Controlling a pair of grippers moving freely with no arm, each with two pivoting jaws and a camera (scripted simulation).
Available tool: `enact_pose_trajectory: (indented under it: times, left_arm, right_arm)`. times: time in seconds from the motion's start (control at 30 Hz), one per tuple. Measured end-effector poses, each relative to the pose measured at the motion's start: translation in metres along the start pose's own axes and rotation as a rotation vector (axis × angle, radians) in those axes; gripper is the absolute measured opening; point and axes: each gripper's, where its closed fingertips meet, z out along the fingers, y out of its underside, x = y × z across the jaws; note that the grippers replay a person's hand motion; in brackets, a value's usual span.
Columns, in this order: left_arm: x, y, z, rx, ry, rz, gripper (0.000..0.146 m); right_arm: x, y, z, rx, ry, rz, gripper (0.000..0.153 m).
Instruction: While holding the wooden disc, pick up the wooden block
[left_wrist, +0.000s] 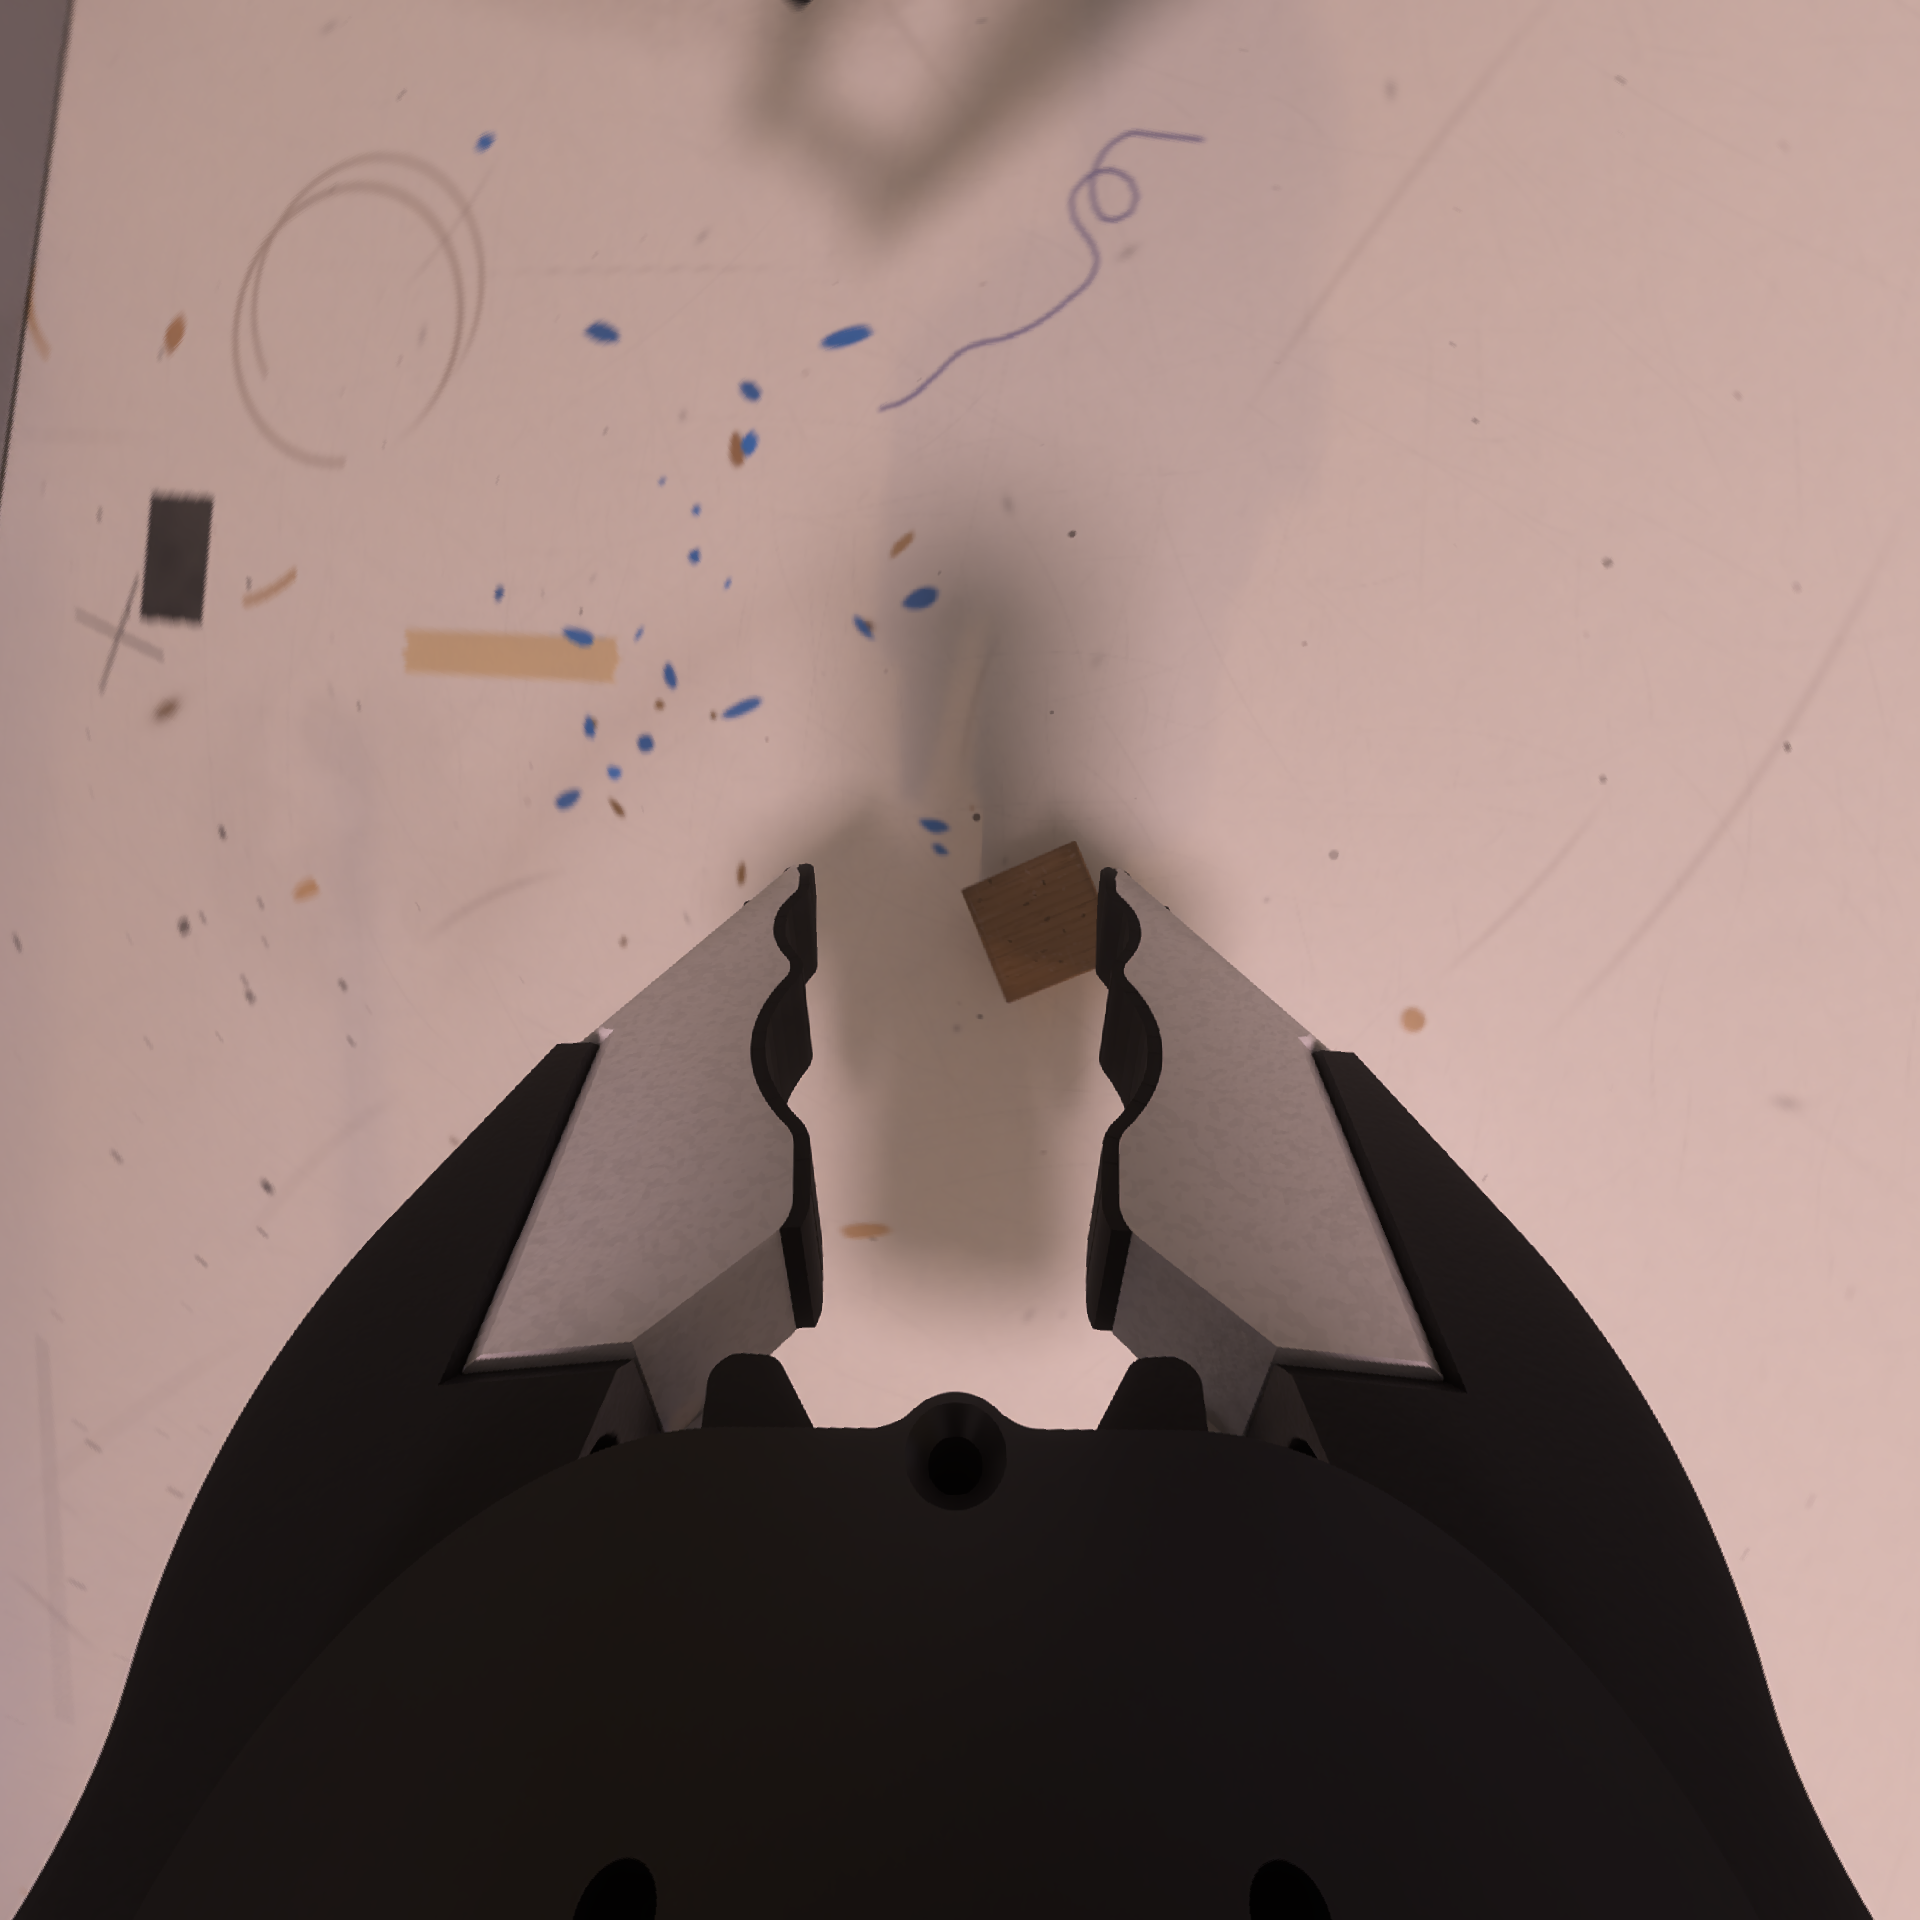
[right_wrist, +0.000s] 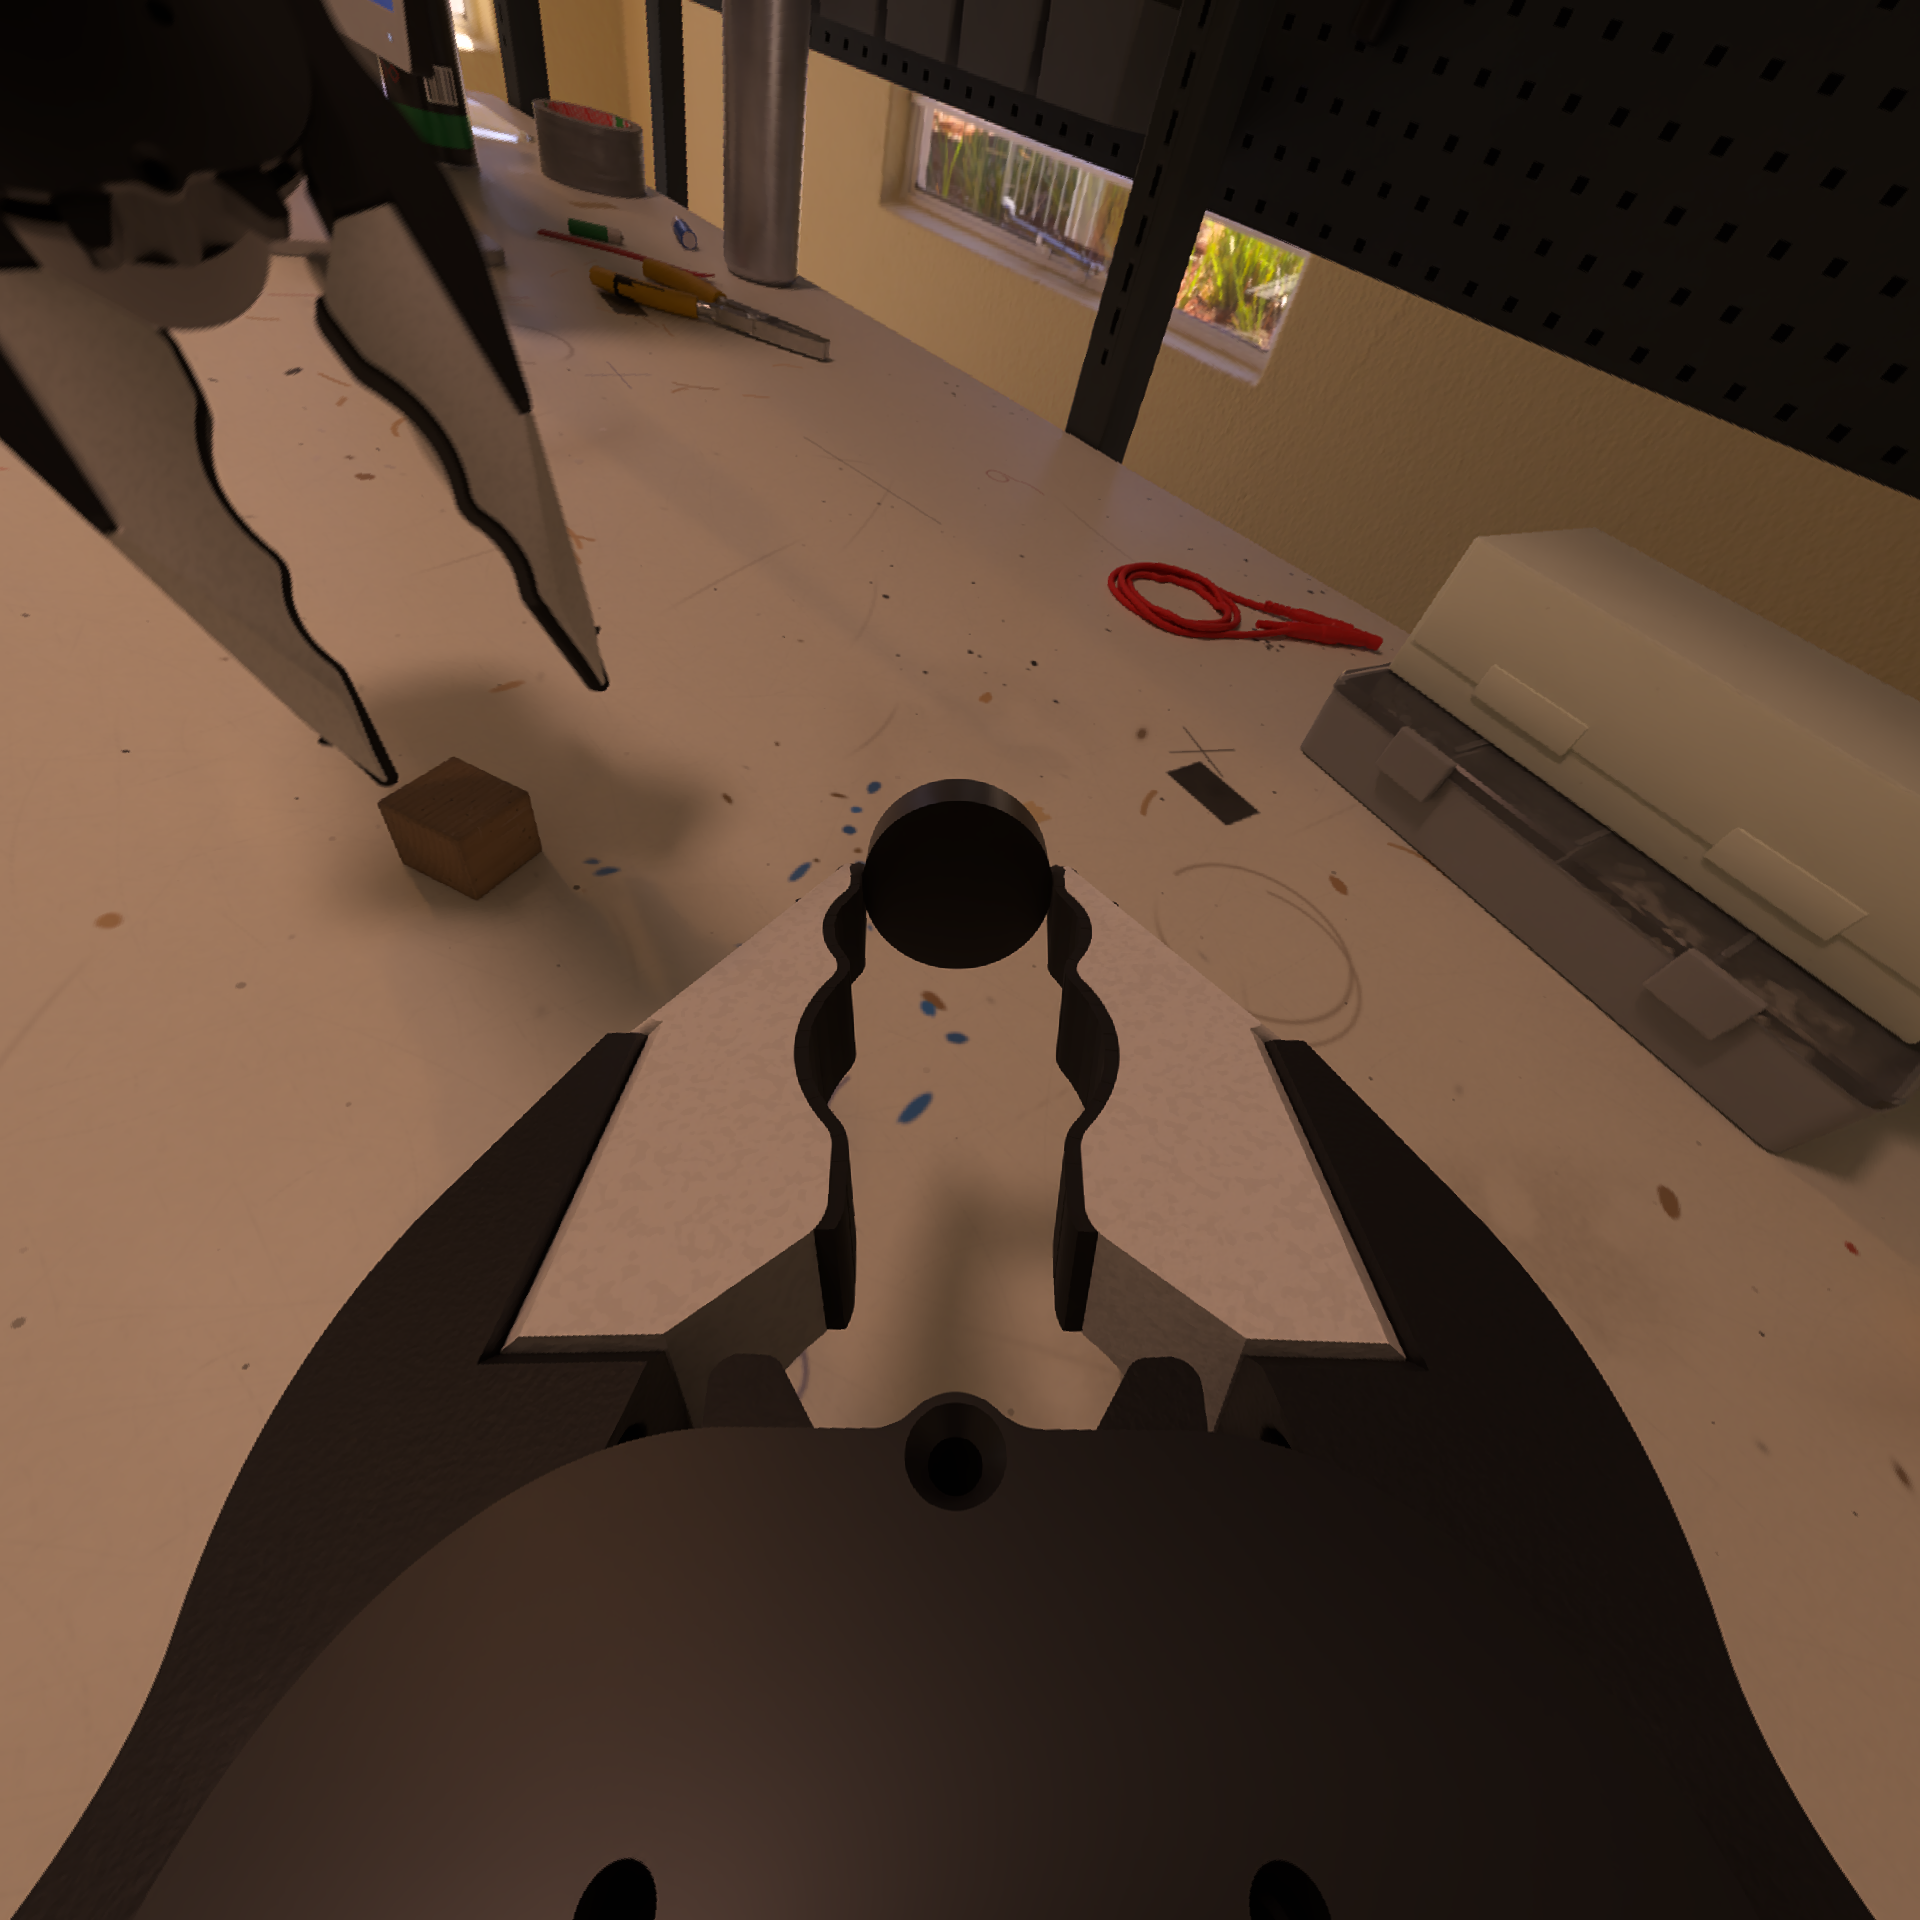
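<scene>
The wooden block (left_wrist: 1029, 920) is a small brown cube on the pale workbench, seen from above in the left wrist view, close to the right fingertip (left_wrist: 1110, 904). My left gripper (left_wrist: 956, 883) is open and empty, pointing down above the block. In the right wrist view the block (right_wrist: 462, 826) lies at the left, with the left gripper (right_wrist: 494, 727) hanging over it, one fingertip just beside it. My right gripper (right_wrist: 956, 883) is shut on the wooden disc (right_wrist: 954, 875), which looks dark and round, held at the fingertips above the bench.
A pale and grey case (right_wrist: 1621, 790) lies at the right. A red cable (right_wrist: 1216, 608) lies beyond it. Yellow-handled tools (right_wrist: 696, 301), a tape roll (right_wrist: 587, 145) and a metal cylinder (right_wrist: 764, 135) stand at the far end. A black pegboard (right_wrist: 1558, 208) hangs above the wall.
</scene>
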Motion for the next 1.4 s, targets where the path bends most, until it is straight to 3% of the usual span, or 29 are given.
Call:
enact_pose_trajectory:
  times: [0.17, 0.43, 0.5, 0.57, 0.67, 0.77, 0.87, 1.0, 1.07, 1.2, 1.4]
  left_arm:
    - [0.016, 0.017, 0.009, 0.022, -0.069, -0.195, 0.057]
    - [0.02, 0.028, 0.025, 0.02, -0.184, -0.356, 0.064]
    - [0.02, 0.026, 0.026, 0.046, -0.183, -0.364, 0.053]
    - [0.02, 0.024, 0.025, 0.067, -0.162, -0.36, 0.031]
    - [0.016, 0.018, 0.006, 0.079, -0.125, -0.336, 0.031]
    - [0.005, 0.012, -0.022, 0.059, -0.124, -0.244, 0.031]
    - [-0.007, 0.004, -0.05, 0.006, -0.192, -0.036, 0.031]
    - [-0.016, 0.001, -0.071, -0.166, -0.233, 0.238, 0.031]
    - [-0.013, 0.002, -0.076, -0.262, -0.18, 0.342, 0.031]
    - [-0.007, 0.005, -0.082, -0.444, -0.031, 0.427, 0.031]
    - [-0.003, -0.008, -0.077, -0.566, 0.134, 0.43, 0.031]
  right_arm:
    - [0.001, -0.003, -0.002, 0.009, 0.006, 0.004, 0.035]
    - [0.0, -0.007, -0.004, 0.02, 0.009, -0.003, 0.035]
    - [-0.001, -0.008, -0.004, 0.024, 0.007, -0.003, 0.035]
    - [-0.002, -0.009, -0.004, 0.024, 0.002, -0.005, 0.035]
    - [-0.004, -0.007, -0.003, 0.012, -0.007, -0.021, 0.035]
    - [-0.009, -0.003, 0.0, -0.012, -0.022, -0.05, 0.035]
    - [-0.021, 0.003, 0.004, -0.049, -0.072, -0.077, 0.035]
    - [-0.039, 0.013, 0.01, -0.111, -0.142, -0.112, 0.035]
    - [-0.049, 0.018, 0.013, -0.143, -0.179, -0.127, 0.035]
    - [-0.071, 0.022, 0.019, -0.186, -0.257, -0.152, 0.035]
    - [-0.097, 0.017, 0.023, -0.177, -0.361, -0.135, 0.035]
